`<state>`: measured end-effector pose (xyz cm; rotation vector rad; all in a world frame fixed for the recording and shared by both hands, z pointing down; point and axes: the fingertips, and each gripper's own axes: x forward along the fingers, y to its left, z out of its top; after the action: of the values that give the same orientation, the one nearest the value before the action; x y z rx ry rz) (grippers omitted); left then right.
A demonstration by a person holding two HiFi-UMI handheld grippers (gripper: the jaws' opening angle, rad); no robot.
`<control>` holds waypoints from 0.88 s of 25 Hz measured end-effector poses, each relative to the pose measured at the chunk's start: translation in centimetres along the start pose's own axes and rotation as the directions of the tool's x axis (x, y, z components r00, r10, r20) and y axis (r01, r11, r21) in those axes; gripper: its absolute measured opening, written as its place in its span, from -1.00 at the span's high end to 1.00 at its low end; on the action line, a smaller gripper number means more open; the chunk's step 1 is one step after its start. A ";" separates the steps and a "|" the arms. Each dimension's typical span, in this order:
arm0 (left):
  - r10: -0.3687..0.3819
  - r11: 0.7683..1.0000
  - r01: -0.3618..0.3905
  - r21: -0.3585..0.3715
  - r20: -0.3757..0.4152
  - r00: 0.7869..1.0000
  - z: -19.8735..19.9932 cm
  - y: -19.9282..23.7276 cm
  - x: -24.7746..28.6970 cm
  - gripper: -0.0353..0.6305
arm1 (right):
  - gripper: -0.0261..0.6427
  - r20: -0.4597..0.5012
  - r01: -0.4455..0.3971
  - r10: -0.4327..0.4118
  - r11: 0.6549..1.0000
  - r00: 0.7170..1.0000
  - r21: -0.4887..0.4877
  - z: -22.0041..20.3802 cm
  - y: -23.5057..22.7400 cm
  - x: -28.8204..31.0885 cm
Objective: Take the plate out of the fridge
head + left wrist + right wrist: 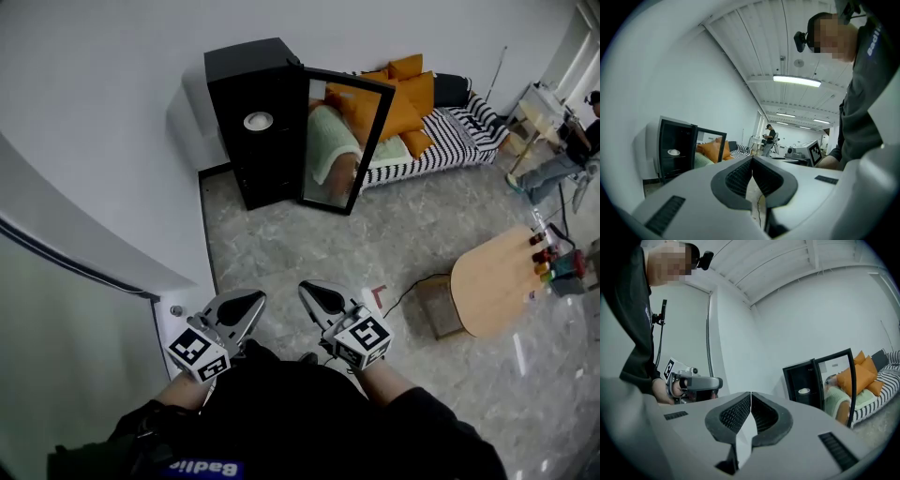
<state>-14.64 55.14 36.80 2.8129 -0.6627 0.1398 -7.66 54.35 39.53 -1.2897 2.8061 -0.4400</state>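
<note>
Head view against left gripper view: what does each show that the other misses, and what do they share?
Only the head view: the oval wooden table, seen from above. Only the left gripper view: the ceiling lights, and the left gripper close up, jaws shut with nothing between them. Both: the black fridge with its door open, the plate on a shelf inside, and the orange cushions beyond it.
</note>
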 end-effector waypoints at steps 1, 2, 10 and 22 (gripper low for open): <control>0.004 1.000 -0.004 0.001 0.000 1.000 0.0 0.2 0.2 0.87 | 0.89 -0.010 -0.001 0.001 1.000 1.000 -0.002 0.1 -0.2 0.1; 0.009 1.000 -0.009 0.000 0.003 1.000 0.0 0.6 0.4 0.87 | 0.89 -0.021 -0.003 0.003 1.000 1.000 -0.004 0.2 -0.5 0.2; 0.001 1.000 0.000 -0.029 0.024 1.000 -0.1 5.3 3.2 0.87 | 0.89 -0.061 0.010 -0.011 1.000 0.998 -0.016 -0.4 -4.1 3.2; -0.036 0.999 0.037 -0.018 0.035 0.999 3.5 20.3 7.9 0.87 | 0.89 -0.094 0.092 -0.089 0.995 0.992 0.031 0.5 -13.1 14.0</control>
<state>-16.59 33.23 38.98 2.8139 -0.6170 0.0784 -7.09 35.72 43.85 -1.4297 2.8071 -0.5647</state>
